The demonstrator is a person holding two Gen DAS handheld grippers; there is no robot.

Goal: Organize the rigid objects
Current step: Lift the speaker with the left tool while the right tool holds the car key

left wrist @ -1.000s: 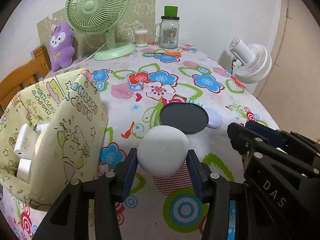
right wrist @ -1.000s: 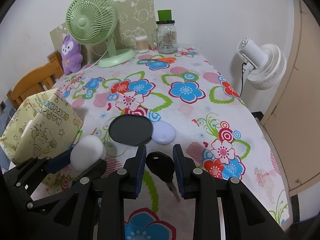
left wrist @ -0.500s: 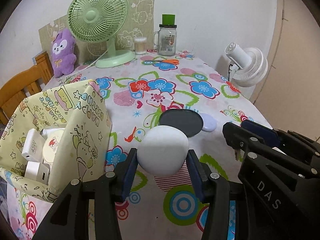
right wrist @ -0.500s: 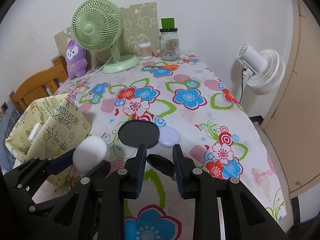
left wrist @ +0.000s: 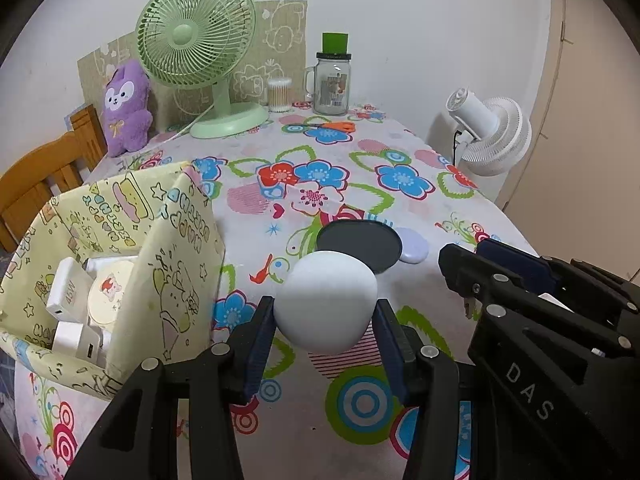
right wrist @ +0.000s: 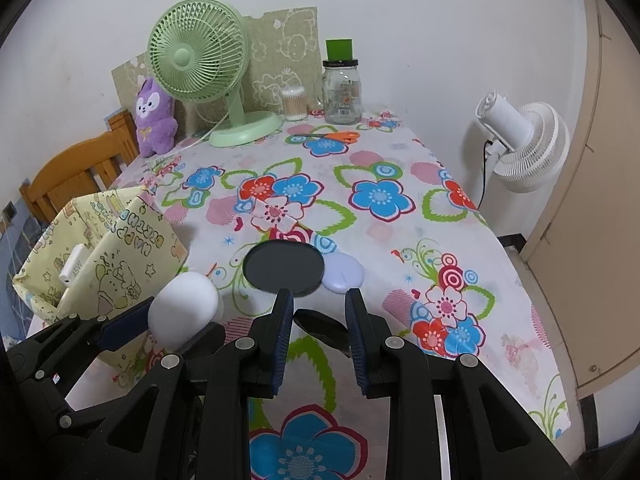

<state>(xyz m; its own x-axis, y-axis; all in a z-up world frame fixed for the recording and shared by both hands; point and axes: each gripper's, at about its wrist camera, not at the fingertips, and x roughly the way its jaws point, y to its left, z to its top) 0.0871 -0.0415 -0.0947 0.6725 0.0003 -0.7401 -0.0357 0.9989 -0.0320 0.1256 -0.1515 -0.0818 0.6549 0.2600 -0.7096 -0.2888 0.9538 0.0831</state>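
Left gripper [left wrist: 325, 322] gripping white case [left wrist: 326, 300], apparently lifted

Floral-clothed table [right wrist: 400, 248] under dark disc [right wrist: 283, 266]

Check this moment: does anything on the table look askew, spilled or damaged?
Nothing spilled or broken. The yellow bag leans, its mouth sagging open over the chargers inside. The black disc overlaps the lilac pebble-shaped case. Orange scissors lie loose near the jar. Otherwise ordinary.
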